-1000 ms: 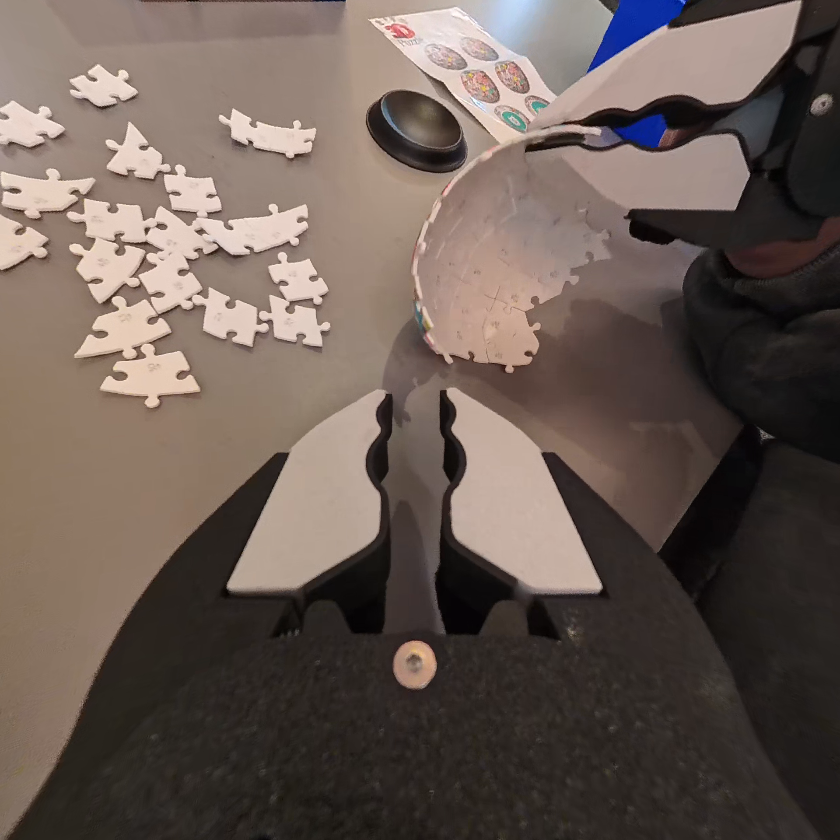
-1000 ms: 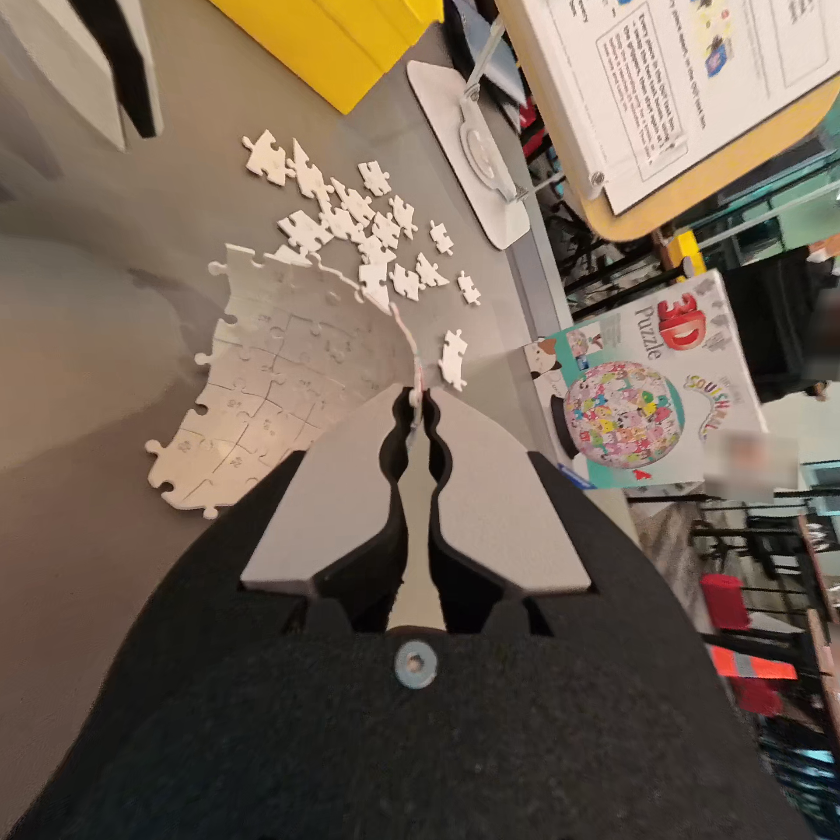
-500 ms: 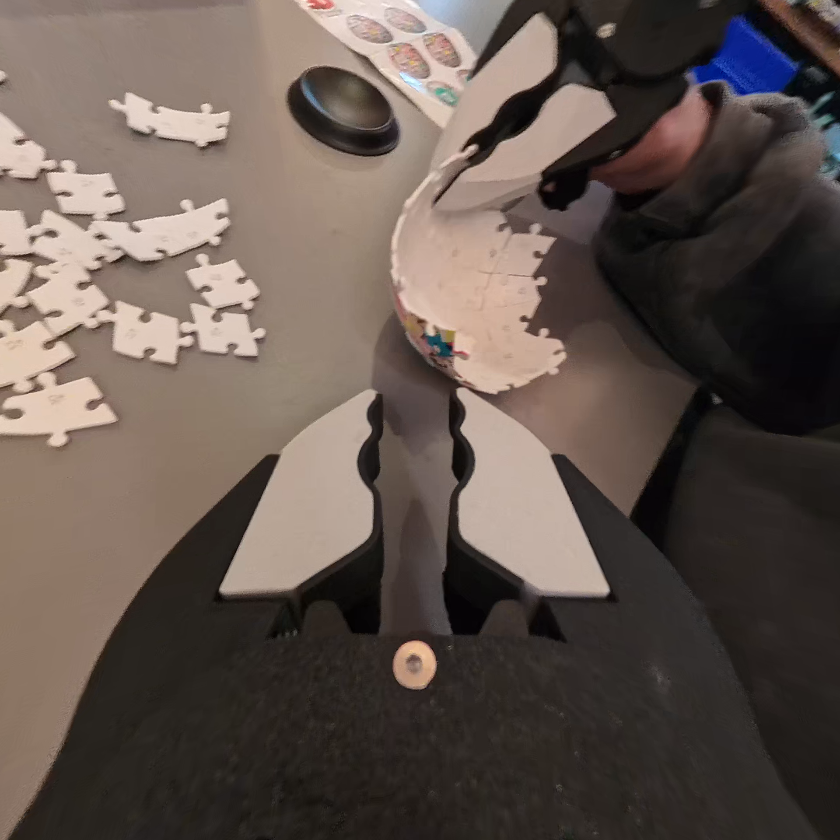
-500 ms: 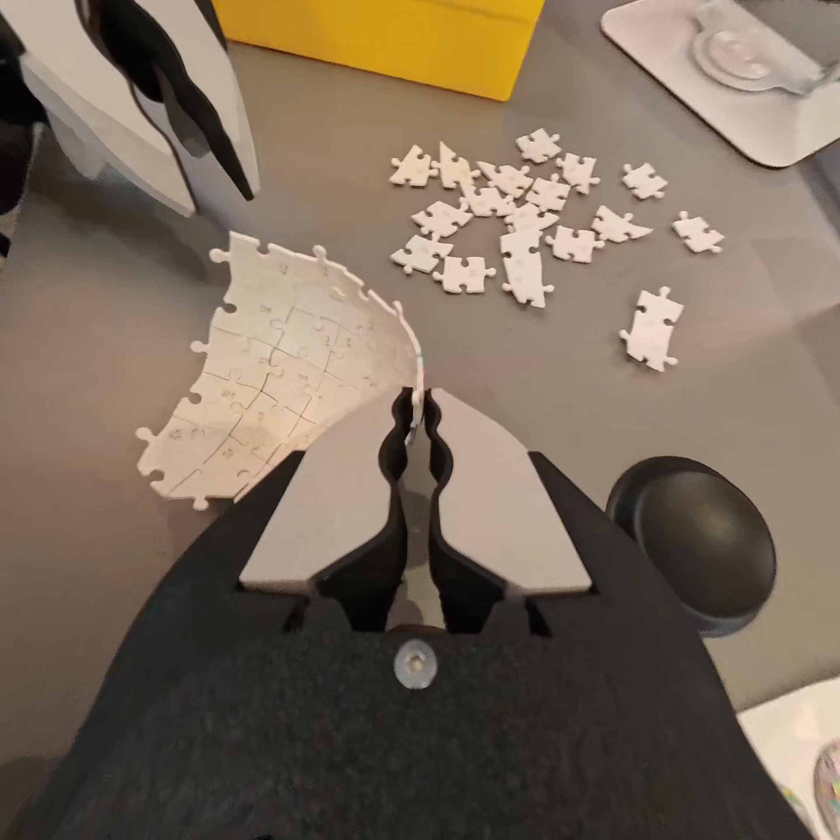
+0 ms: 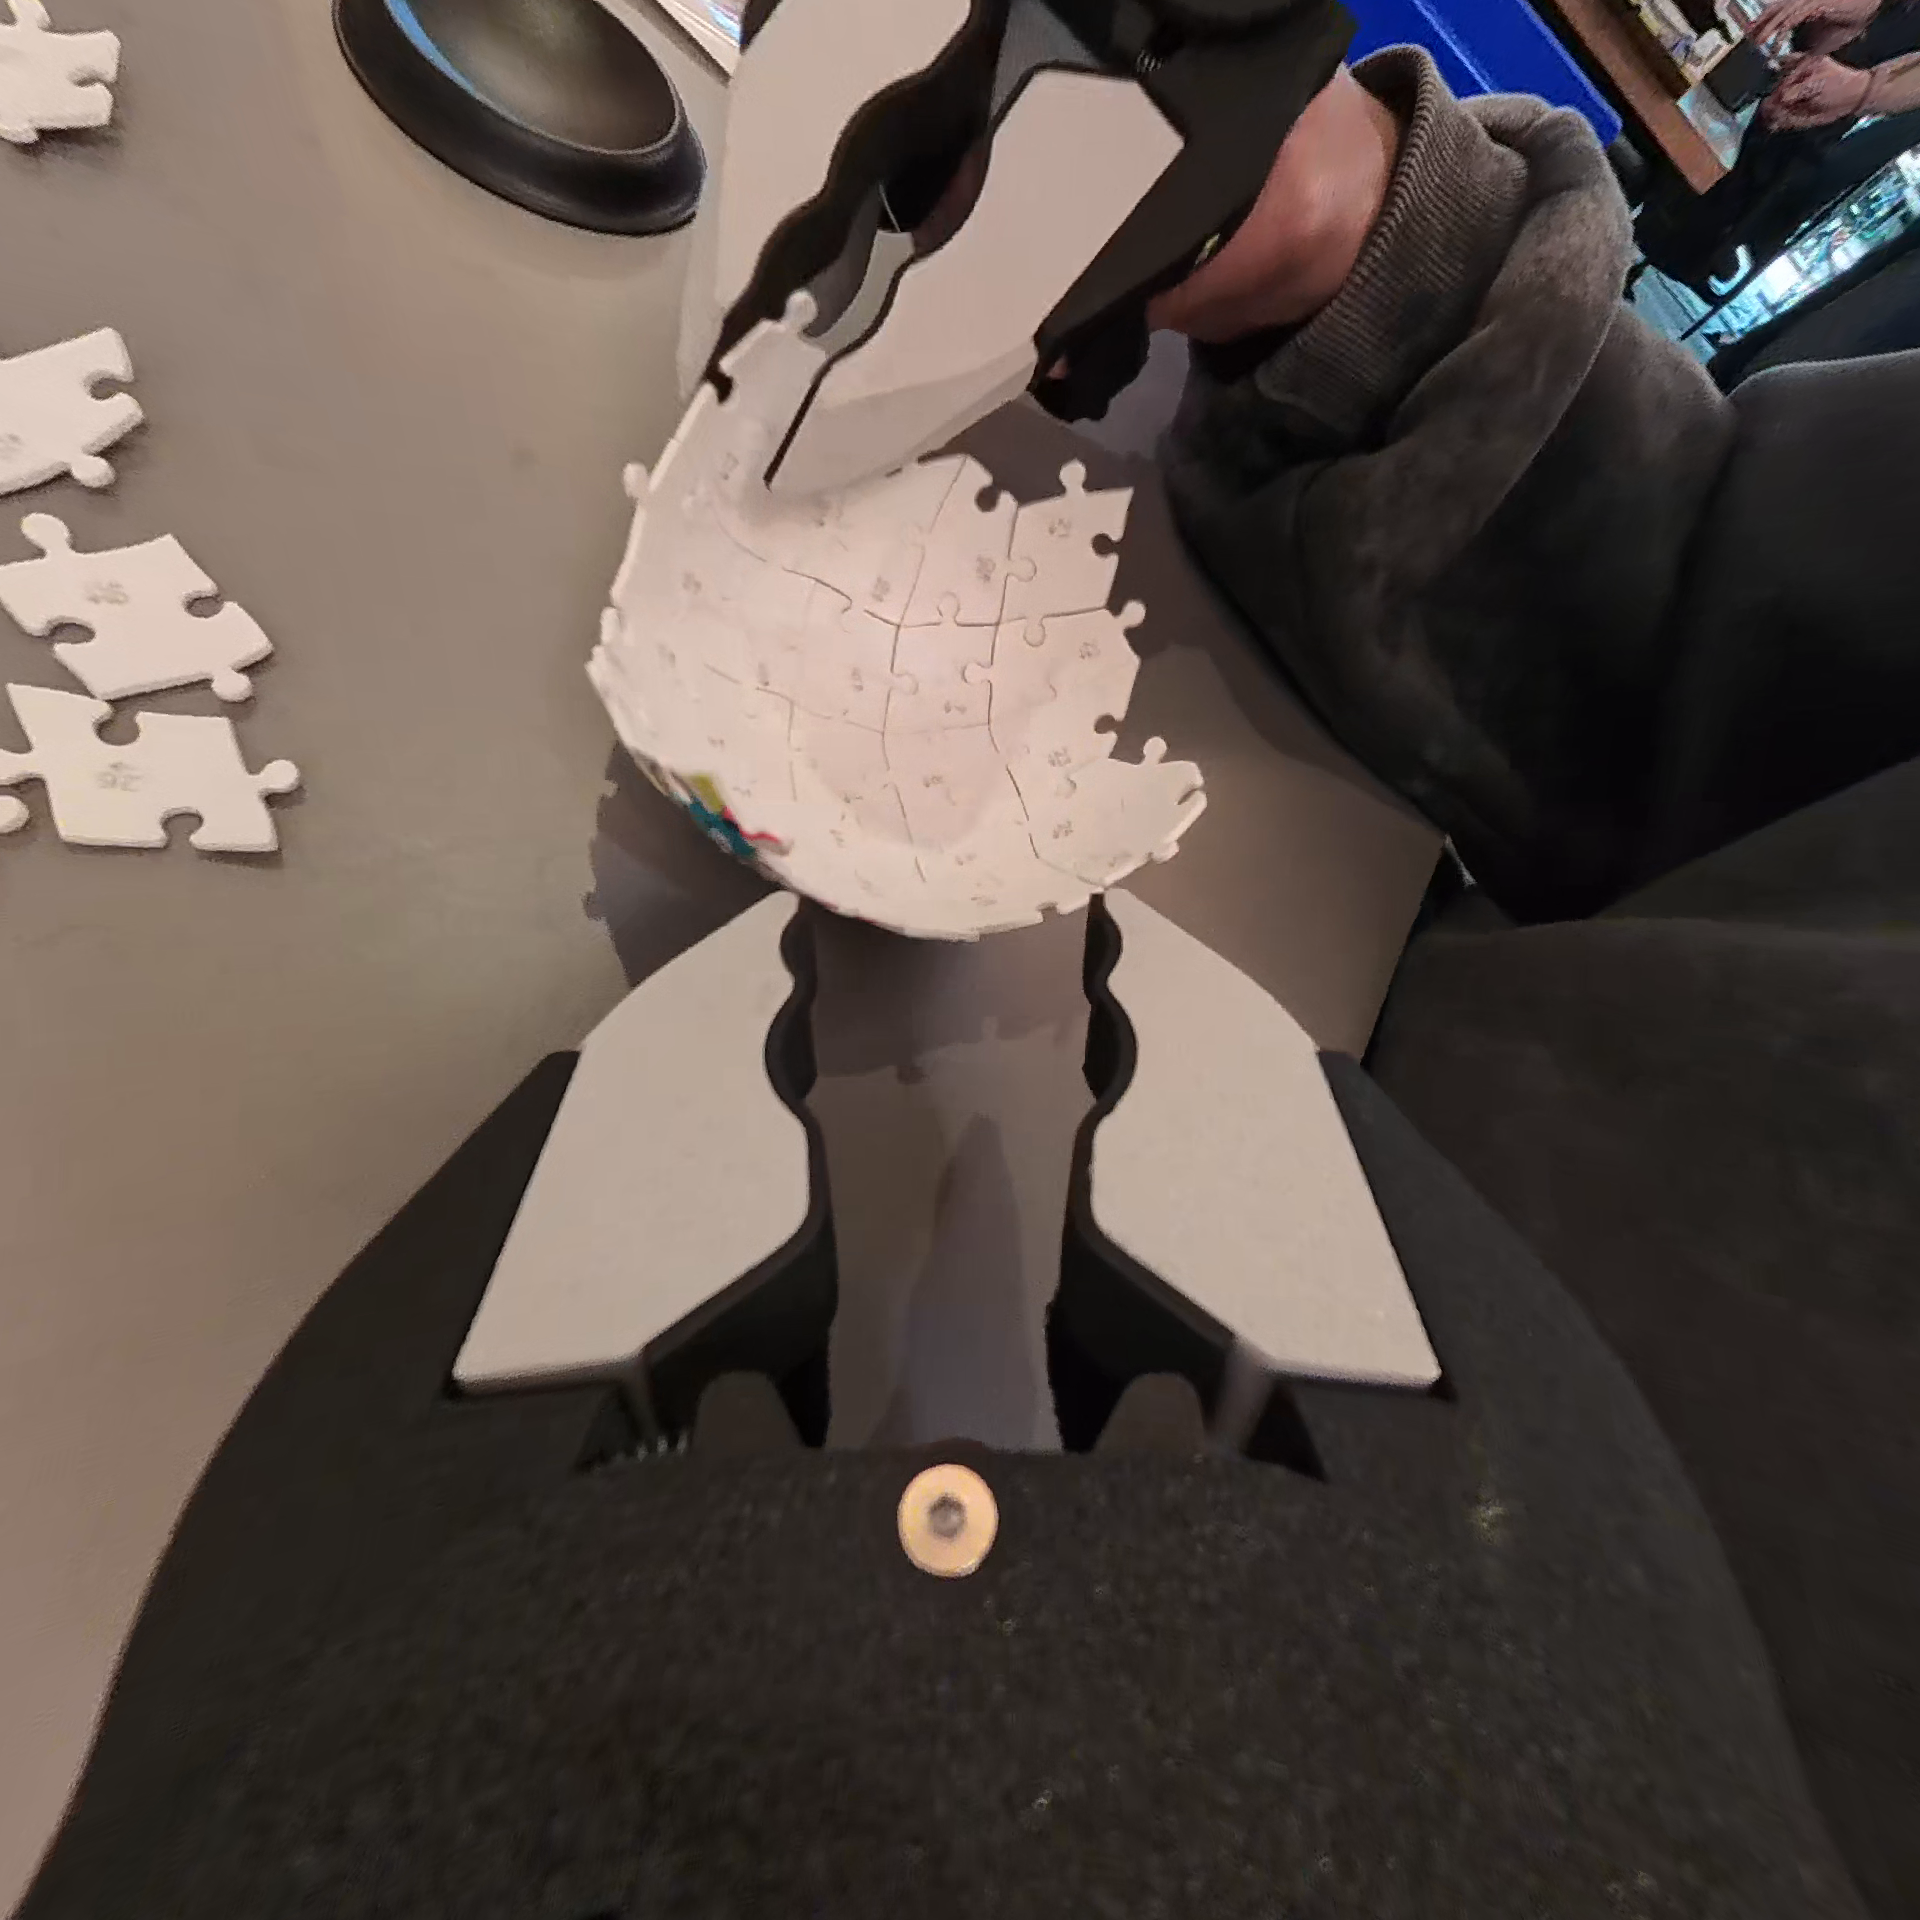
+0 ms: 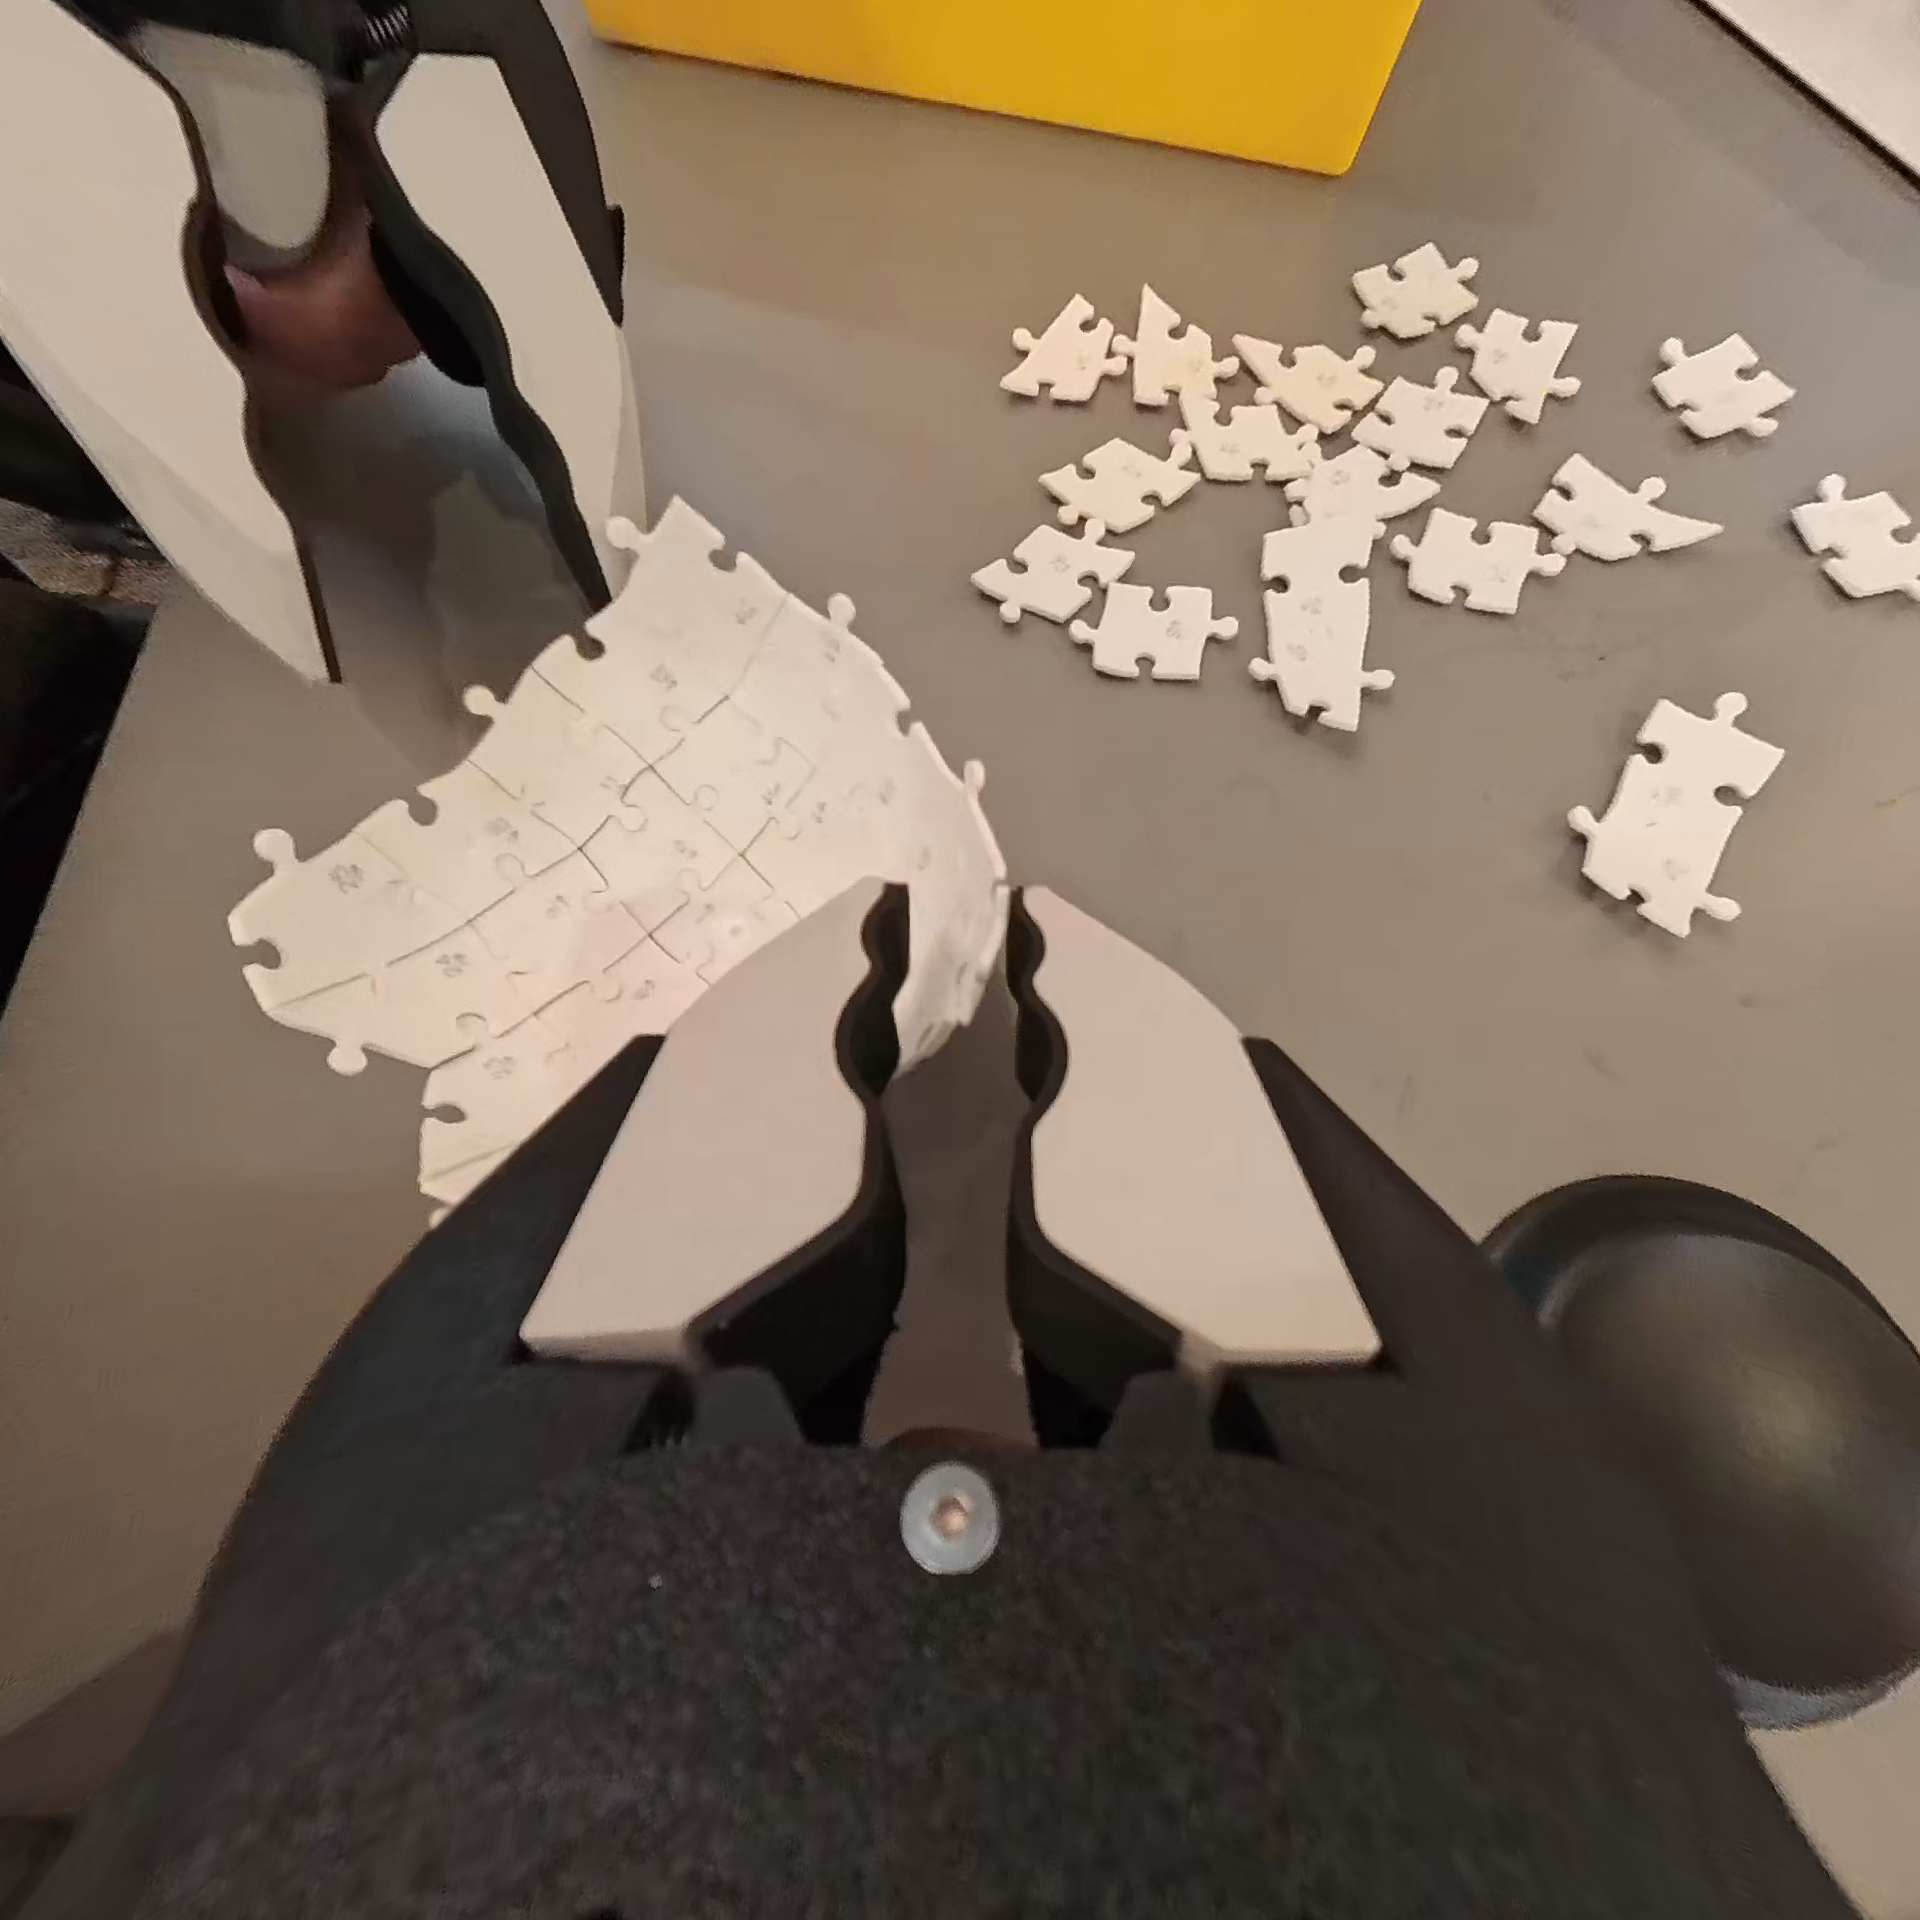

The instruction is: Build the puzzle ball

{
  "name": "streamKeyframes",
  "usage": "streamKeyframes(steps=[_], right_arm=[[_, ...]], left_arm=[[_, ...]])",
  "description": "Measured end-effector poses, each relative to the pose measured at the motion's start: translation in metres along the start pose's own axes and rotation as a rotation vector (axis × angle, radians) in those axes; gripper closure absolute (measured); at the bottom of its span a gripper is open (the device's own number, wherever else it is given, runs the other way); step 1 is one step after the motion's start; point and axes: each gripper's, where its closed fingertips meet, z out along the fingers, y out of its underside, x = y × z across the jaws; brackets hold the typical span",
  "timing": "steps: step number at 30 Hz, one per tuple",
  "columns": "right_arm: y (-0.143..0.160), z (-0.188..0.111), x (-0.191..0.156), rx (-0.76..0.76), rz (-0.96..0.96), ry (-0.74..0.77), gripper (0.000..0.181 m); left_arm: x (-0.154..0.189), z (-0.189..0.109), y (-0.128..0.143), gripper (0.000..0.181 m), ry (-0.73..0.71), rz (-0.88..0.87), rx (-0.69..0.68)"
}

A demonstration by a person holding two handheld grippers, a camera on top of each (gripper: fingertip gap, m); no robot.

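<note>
The puzzle ball is only part built: a curved shell of joined white pieces, bowl-like, its plain inner side facing up and a strip of coloured print showing on the outer side at its lower left edge. Its rim is ragged with knobs and notches all round. It sits low over the grey tabletop, near the tabletop's edge beside the person's dark sleeve.

The right claw straddles the shell's rim, one finger inside the curve and one outside, with a gap visible between the fingers; in the left wrist view its fingertips appear closed onto the top edge of the shell, so whether it truly clamps the rim I cannot tell. The left claw is released, fingers spread wide, its tips just beside the shell's near lower edge and flanking it without clear contact.

Left of the shell in the left wrist view lie loose pieces, white side up, well apart from it. A black round stand sits beyond the shell. In the right wrist view more loose pieces are scattered to the shell's right, and a yellow box stands beyond it. Bare tabletop lies between the shell and the loose pieces.
</note>
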Motion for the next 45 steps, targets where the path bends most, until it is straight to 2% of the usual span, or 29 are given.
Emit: streamKeyframes(steps=[6,10,13,17,20,22,25,28,32,36,40,45], right_arm=[[-0.007,-0.001,0.006,0.021,0.038,-0.012,0.153],[-0.026,-0.033,0.015,0.073,0.04,0.089,0.145],[-0.035,-0.063,0.006,0.152,0.1,0.154,0.143],[-0.02,-0.08,-0.025,0.276,0.209,0.254,0.142],[0.004,-0.077,-0.049,0.302,0.299,0.361,0.141],[0.01,-0.073,-0.073,0.317,0.326,0.377,0.144],[0.004,-0.066,-0.109,0.372,0.32,0.335,0.148],[0.004,-0.049,-0.13,0.336,0.312,0.258,0.144],[0.008,-0.038,-0.136,0.287,0.285,0.257,0.143],[0.016,-0.035,-0.133,0.261,0.288,0.272,0.142],[0.027,-0.037,-0.122,0.233,0.322,0.325,0.142],[0.034,-0.045,-0.11,0.231,0.363,0.409,0.142]], left_arm=[[0.003,0.001,0.001,0.133,0.018,-0.009,-0.001],[0.006,0.003,0.002,0.133,0.026,-0.001,-0.012],[0.009,0.005,0.004,0.133,0.034,0.004,-0.026],[0.012,0.005,0.009,0.133,0.03,0.023,-0.055],[0.014,0.007,0.01,0.133,0.036,0.022,-0.06],[0.016,0.008,0.011,0.133,0.036,0.029,-0.064],[0.022,0.01,0.011,0.133,0.045,0.043,-0.069],[0.03,0.015,0.01,0.133,0.055,0.057,-0.077],[0.041,0.02,0.015,0.132,0.042,0.08,-0.107],[0.047,0.011,0.025,0.133,-0.005,0.094,-0.101],[0.036,-0.012,0.035,0.134,-0.107,0.088,-0.054],[0.009,-0.048,0.032,0.131,-0.236,0.061,0.071]])
